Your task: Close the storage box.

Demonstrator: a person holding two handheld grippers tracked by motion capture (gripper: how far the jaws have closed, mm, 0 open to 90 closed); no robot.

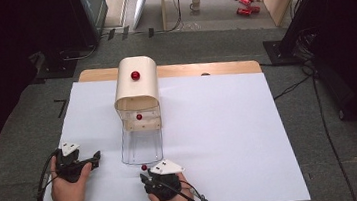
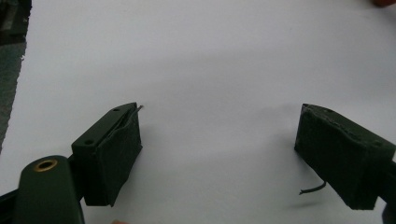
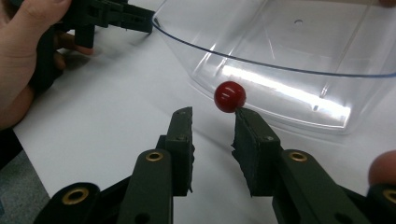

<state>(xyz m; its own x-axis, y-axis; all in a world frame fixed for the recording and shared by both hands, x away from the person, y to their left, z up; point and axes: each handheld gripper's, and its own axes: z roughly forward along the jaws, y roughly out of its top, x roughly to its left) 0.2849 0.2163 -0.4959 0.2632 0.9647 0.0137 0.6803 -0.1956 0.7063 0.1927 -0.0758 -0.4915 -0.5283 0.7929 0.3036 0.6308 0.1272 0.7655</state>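
The clear drawer's (image 3: 289, 60) red knob (image 3: 229, 96), near the table's front edge, looks small and slippery; both the right gripper (image 3: 212, 140) and left gripper (image 2: 217, 154) gape empty.

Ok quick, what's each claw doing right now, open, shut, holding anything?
Left claw: open, empty.
Right claw: open, empty, red ball just beyond its tips.

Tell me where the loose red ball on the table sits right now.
In the high view the red ball lies on the white sheet, just before the clear tray and just beyond the right gripper, whose open jaws point at it.
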